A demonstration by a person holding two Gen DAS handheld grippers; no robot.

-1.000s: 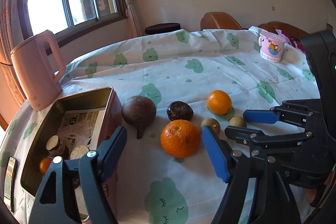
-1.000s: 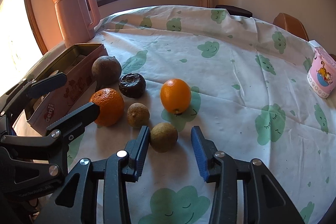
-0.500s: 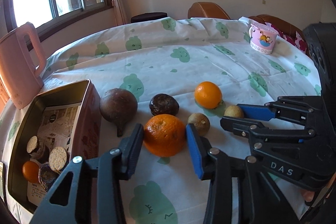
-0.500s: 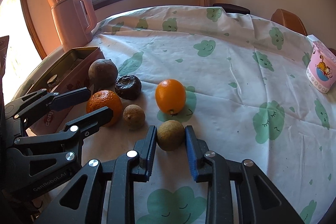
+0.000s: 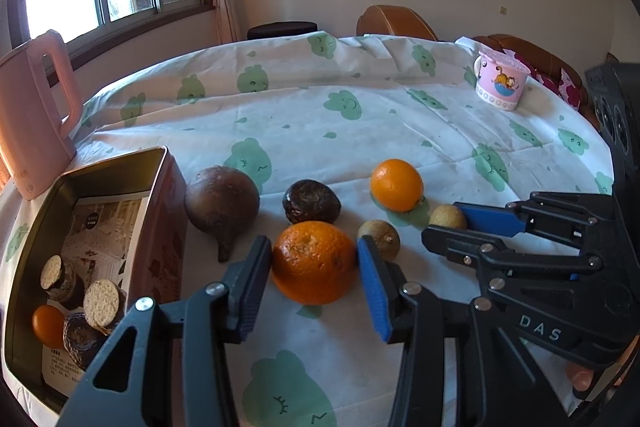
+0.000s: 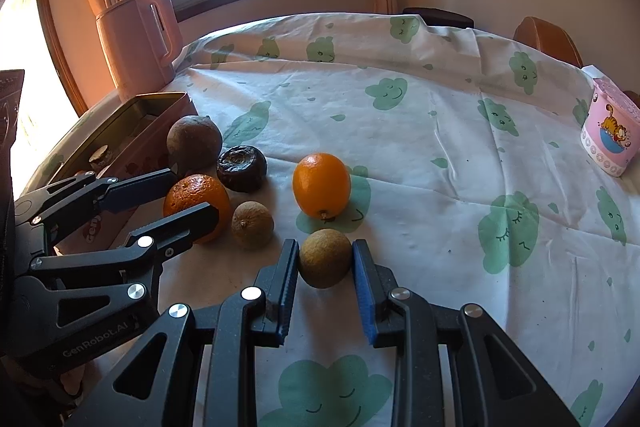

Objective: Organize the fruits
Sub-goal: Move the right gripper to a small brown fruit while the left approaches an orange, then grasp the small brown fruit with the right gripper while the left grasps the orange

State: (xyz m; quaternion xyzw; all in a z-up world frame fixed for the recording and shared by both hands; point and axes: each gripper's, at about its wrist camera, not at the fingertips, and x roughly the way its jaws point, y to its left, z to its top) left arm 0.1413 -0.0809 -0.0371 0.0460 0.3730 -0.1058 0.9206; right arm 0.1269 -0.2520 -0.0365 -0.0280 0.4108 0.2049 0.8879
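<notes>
Cloud-print tablecloth (image 5: 360, 131) is covering the table. Left gripper (image 5: 314, 263) is clamping its pads on the large orange (image 5: 314, 261), right of the tin box (image 5: 160, 195). Right gripper (image 6: 325, 259) is pinching the brown fruit (image 6: 325, 258), resting near the smooth orange (image 6: 321, 185).

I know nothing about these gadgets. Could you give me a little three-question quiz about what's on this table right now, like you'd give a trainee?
1. True or false: the left gripper has its fingers on either side of the large bumpy orange.
2. Which fruit sits between the fingers of the right gripper? A. the smooth orange B. a small brown fruit C. the dark wrinkled fruit
3. Fill in: the pink kettle stands just behind the open ____.

Key: 1 true; 2 B; 3 tin box.
</notes>
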